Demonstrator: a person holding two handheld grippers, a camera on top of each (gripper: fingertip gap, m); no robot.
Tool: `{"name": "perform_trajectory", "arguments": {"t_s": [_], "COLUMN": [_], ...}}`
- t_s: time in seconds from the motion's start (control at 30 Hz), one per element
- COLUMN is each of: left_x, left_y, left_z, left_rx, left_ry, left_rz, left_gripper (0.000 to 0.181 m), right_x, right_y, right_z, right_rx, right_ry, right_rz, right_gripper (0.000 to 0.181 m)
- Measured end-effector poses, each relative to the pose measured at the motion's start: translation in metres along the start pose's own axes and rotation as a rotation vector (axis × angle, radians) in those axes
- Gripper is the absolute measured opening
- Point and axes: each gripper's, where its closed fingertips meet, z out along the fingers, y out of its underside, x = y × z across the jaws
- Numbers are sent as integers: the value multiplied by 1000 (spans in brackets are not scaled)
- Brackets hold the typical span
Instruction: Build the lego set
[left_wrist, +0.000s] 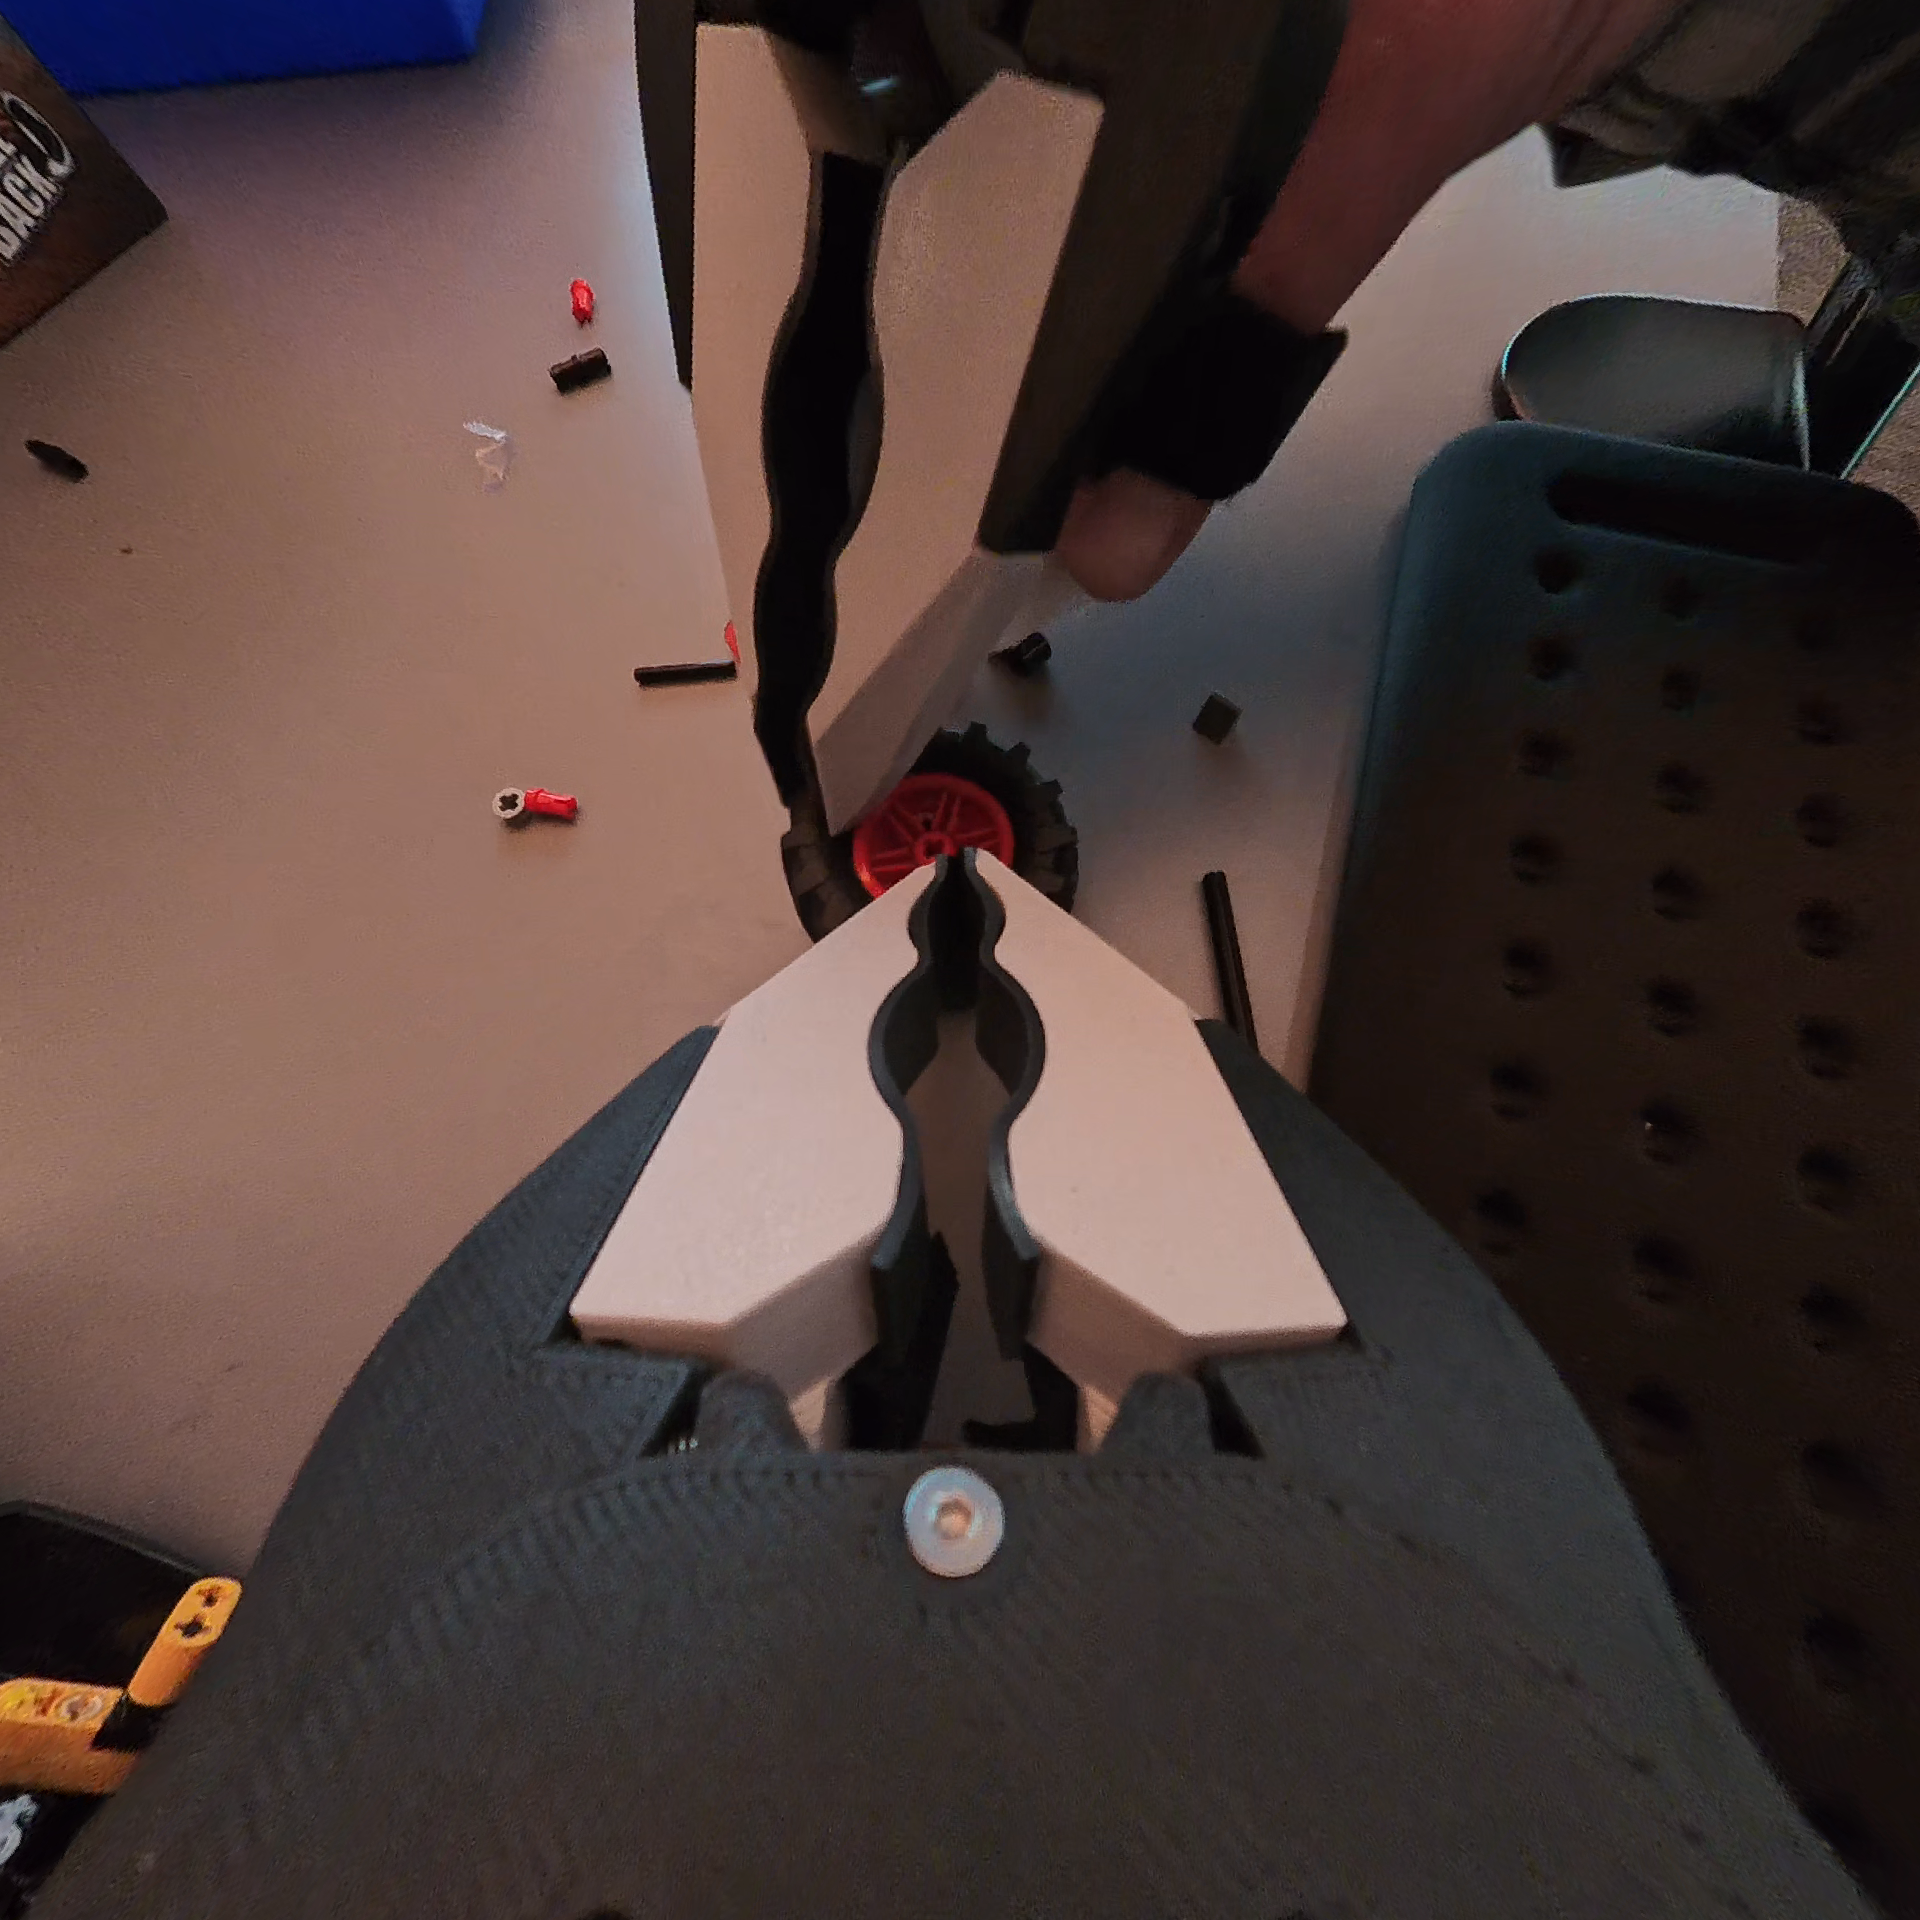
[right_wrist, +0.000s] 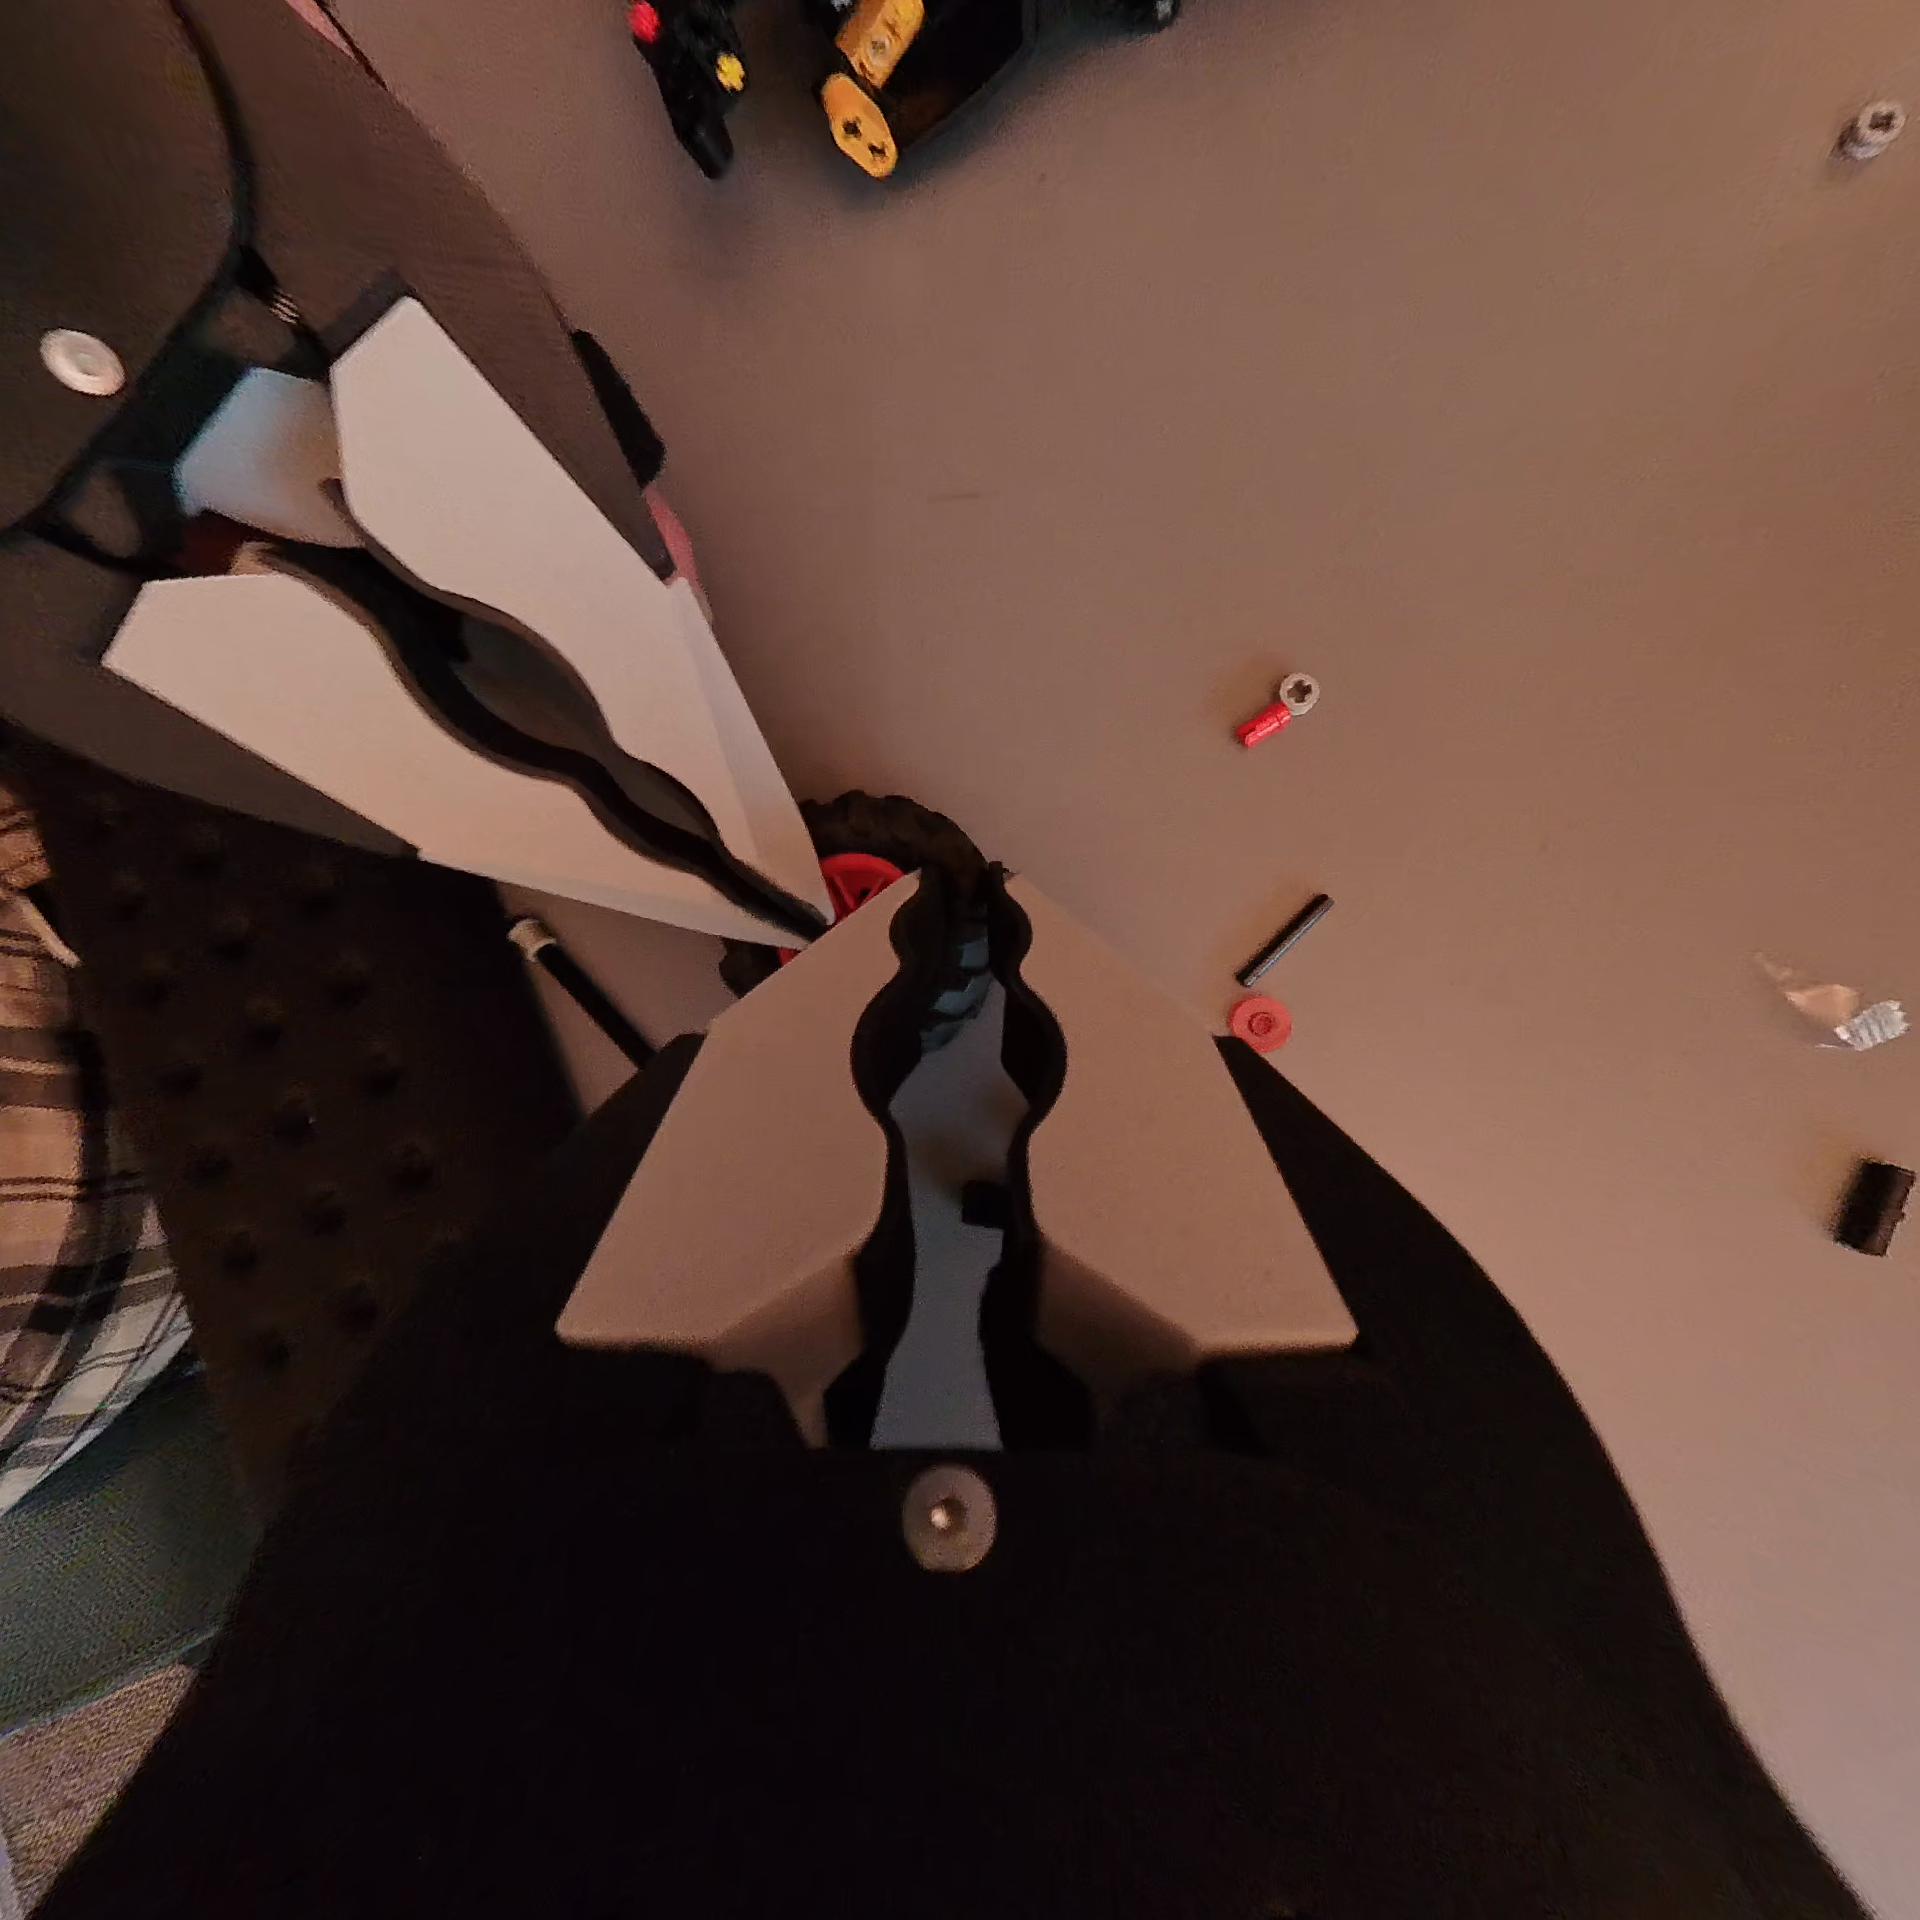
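A wheel with a black knobbly tyre (left_wrist: 1003, 779) and a red hub (left_wrist: 902, 831) stands on edge at the table's near edge. My left gripper (left_wrist: 956, 862) is shut on a thin dark pin, whose tip sits at the centre of the red hub. My right gripper (right_wrist: 961, 883) is shut on the wheel's tyre (right_wrist: 904, 816) from above. In the left wrist view it comes down from the top, tips (left_wrist: 805, 805) on the tyre's left side. In the right wrist view the left gripper (right_wrist: 821, 920) reaches in from the left to the hub (right_wrist: 857, 873).
Loose parts lie on the grey table: a red-and-grey connector (left_wrist: 535, 803), black axles (left_wrist: 683, 672) (left_wrist: 1229, 956), a red pin (left_wrist: 582, 299), a black pin (left_wrist: 579, 369), a red bush (right_wrist: 1260, 1023). Yellow pieces (right_wrist: 868, 94) lie farther off. A dark perforated chair back (left_wrist: 1621, 1039) stands beside the table edge. My left and right fingertips are right by each other.
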Motion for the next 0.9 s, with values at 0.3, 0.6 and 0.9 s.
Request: {"name": "perform_trajectory", "arguments": {"t_s": [0.3,0.6,0.9], "left_x": [-5,-8,-16], "left_y": [-1,23,17], "left_z": [-7,-10,-27], "left_rx": [7,-63,-4], "left_ry": [-24,4,-105], "left_rz": [10,-74,-32], "left_gripper": [6,39,37], "right_x": [2,-20,-24], "right_y": [8,27,-5], "right_z": [-19,-8,-5], "right_rx": [103,27,133], "right_ry": [1,20,109], "right_rz": [65,-3,-75], "right_gripper": [11,53,50]}}
